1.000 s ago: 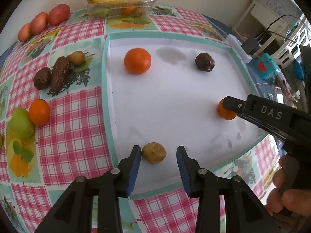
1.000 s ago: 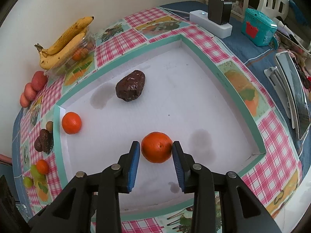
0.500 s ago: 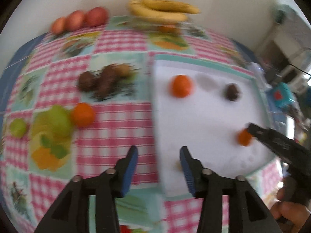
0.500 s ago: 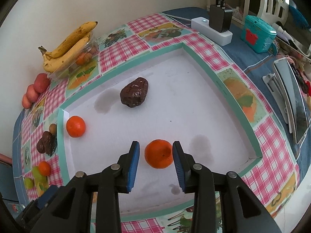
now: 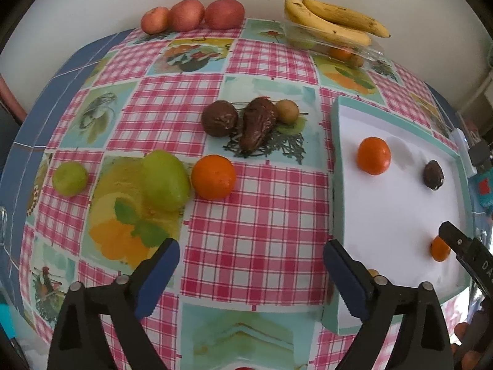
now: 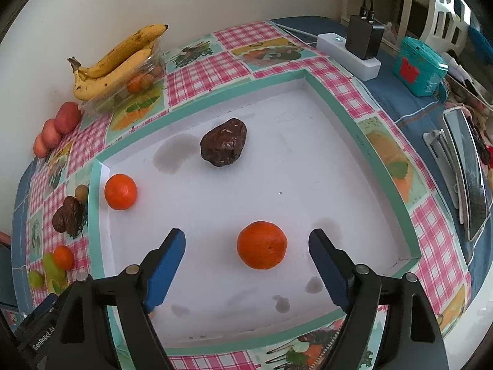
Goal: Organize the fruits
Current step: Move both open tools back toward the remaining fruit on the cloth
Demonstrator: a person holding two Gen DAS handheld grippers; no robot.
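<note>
A white tray with a teal rim [image 6: 336, 98] [image 5: 336, 141] holds two oranges [image 6: 262, 249] [image 6: 120, 191] and a dark brown fruit [image 6: 224, 146]. My right gripper [image 6: 246, 265] is open, its jaws wide on either side of the near orange, not touching it. My left gripper [image 5: 251, 273] is open and empty above the checked tablecloth, left of the tray. On the cloth lie an orange [image 5: 213, 176], a green fruit [image 5: 165, 180], a small green fruit [image 5: 69, 178], two dark brown fruits [image 5: 257, 123] and a small tan fruit [image 5: 286, 111].
Bananas [image 5: 329, 21] rest on a clear plastic box at the back wall, with three red fruits [image 5: 192, 15] to their left. A white power strip with a charger [image 6: 354, 52], a teal box [image 6: 420, 67] and a phone [image 6: 468, 172] lie right of the tray.
My left gripper swung left off the tray, leaving the small tan fruit there, and opened wider. My right gripper let go of the orange, opened wide and drew back slightly.
</note>
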